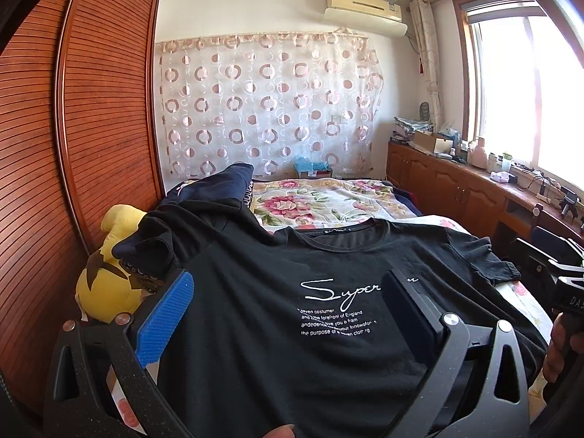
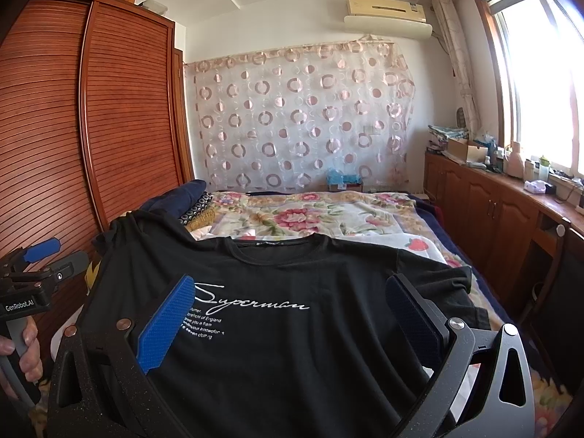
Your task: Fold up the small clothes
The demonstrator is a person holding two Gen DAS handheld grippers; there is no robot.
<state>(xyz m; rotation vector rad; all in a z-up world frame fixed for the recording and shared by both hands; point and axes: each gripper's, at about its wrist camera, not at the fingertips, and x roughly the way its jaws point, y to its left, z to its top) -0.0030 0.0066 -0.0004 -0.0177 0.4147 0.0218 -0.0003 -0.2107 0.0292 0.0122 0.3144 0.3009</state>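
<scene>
A slatted wooden wardrobe (image 1: 91,116) filled the left side of the room; beside it stood the bed (image 2: 314,215) under a floral cover, and a wooden counter (image 2: 511,197) crowded with bottles and boxes ran beneath the window (image 2: 540,73); a circle-patterned curtain (image 1: 266,102) hung on the far wall below an air conditioner (image 2: 387,11). On the near part of the bed lay the black T-shirt (image 2: 292,328), front upward and spread fairly flat; its long axis ran from the viewer toward the far wall, with the collar at the far end and the hem nearest, and its sleeves reached out to either side. White script on the chest read "Superman"; smaller lines below were only partly legible, among them "the forefront of England" and "the purpose of"; the neck label was too small to read. A pile of dark clothes (image 1: 208,197) sat by the shirt's left shoulder, near a yellow plush toy (image 1: 106,277) at the wardrobe. The left gripper (image 1: 288,299) hovered over the chest print, its fingers (image 1: 164,321) spread wide apart and holding nothing; the right gripper (image 2: 292,310) was likewise released above the shirt, blue-padded fingers (image 2: 168,325) well apart. In the right wrist view the left gripper's body bore the label "GenRobot.AI", with a hand (image 2: 25,346) wrapped round its handle.
</scene>
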